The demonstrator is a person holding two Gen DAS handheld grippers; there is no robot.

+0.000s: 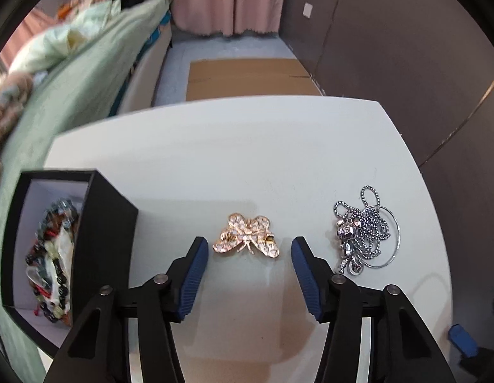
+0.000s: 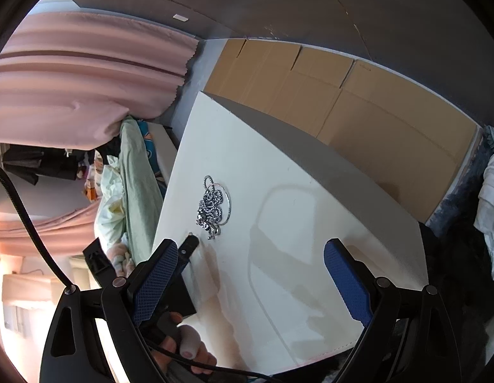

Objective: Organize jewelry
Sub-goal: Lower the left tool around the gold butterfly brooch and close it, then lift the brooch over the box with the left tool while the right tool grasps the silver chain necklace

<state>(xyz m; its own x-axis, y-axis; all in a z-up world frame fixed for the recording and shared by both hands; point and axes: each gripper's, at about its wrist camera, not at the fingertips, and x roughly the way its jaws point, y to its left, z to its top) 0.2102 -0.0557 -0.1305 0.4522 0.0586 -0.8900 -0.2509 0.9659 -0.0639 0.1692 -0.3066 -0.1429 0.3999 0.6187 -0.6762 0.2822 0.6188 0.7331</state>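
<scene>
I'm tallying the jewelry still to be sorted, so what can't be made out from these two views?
- Black box, left wrist view: its near wall and the left finger hide part of the inside; the beaded pieces form one tangle that cannot be counted.
- Silver chain pile: too knotted to tell one piece from several.
- Butterfly brooch: absent from the right wrist view, where the right gripper's finger blocks that area.
- Table: its near edge is cut off.

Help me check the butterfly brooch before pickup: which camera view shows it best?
The left wrist view: the butterfly brooch lies in plain sight on the white table, just ahead of the open left gripper. The right wrist view does not show it.
</scene>
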